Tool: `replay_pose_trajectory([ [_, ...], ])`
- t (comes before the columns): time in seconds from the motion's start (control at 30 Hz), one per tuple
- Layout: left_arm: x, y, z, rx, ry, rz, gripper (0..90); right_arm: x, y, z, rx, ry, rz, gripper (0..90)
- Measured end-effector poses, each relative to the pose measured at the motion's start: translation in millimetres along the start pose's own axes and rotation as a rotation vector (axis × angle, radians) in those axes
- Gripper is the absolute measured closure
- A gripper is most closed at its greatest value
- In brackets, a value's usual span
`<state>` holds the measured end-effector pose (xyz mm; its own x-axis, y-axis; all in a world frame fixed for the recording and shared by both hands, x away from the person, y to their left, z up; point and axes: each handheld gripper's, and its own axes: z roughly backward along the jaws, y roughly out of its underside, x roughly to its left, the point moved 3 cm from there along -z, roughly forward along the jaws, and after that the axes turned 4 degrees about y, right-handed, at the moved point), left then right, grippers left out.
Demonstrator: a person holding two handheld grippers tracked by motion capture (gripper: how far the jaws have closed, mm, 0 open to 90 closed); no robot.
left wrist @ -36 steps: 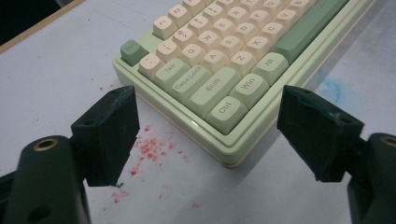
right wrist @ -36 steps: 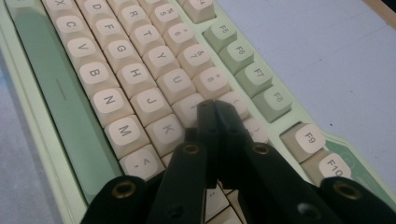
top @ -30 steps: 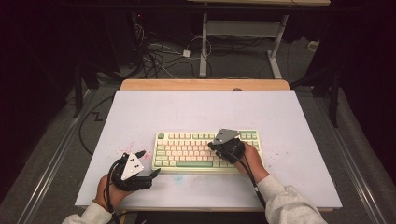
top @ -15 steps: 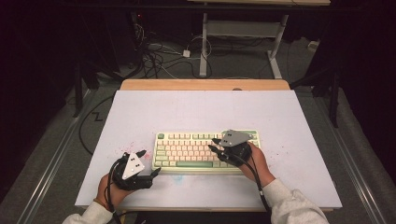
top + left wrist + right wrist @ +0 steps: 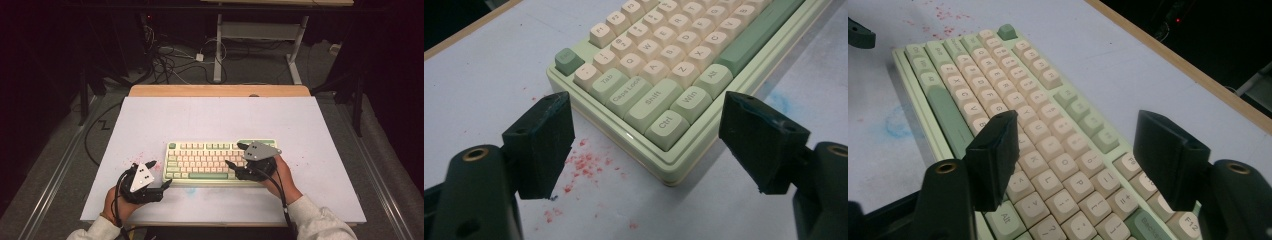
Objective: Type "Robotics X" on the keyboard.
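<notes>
Keyboard [image 5: 220, 161] sits flat on the bench [image 5: 215, 115], near the front edge and about mid-width, Esc corner toward your left hand. Your right claw [image 5: 235, 156] is over the keyboard's right half, just above the keys; its jaws have just been opening, now wide with nothing between them. Your left claw [image 5: 159, 174] is just off the keyboard's front-left corner by the Ctrl key, jaws wide and holding nothing, red specks [image 5: 586, 162] on the bench beside that corner.

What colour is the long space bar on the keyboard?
Sage green, darker than the cream letter keys; the space bar shows best in the left gripper view.
</notes>
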<state>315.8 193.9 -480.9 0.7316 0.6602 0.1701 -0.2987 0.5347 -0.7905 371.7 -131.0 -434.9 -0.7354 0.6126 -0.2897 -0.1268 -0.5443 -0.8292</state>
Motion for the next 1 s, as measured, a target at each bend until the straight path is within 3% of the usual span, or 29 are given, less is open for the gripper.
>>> replay_pose_trajectory([
  [0.33,0.7,-2.0,1.4,-0.007,0.002,0.008,22.6,1.4,9.4,18.1,-0.032,0.029,0.025,24.8],
  [0.57,-3.7,-5.5,2.5,-0.007,0.057,-0.030,41.3,2.8,18.5,31.3,-0.032,0.037,0.030,24.7],
  [0.8,-5.0,-6.5,-0.8,0.004,0.077,-0.031,55.7,-0.8,29.3,45.7,-0.055,0.079,0.024,25.0],
  [0.9,-6.0,-7.0,-3.4,0.020,0.087,-0.037,68.2,-1.6,35.6,52.5,-0.063,0.093,0.017,25.2],
  [1.0,-5.9,-7.9,-5.2,0.026,0.094,-0.032,74.3,-2.2,38.2,56.0,-0.065,0.102,0.015,25.2],
])
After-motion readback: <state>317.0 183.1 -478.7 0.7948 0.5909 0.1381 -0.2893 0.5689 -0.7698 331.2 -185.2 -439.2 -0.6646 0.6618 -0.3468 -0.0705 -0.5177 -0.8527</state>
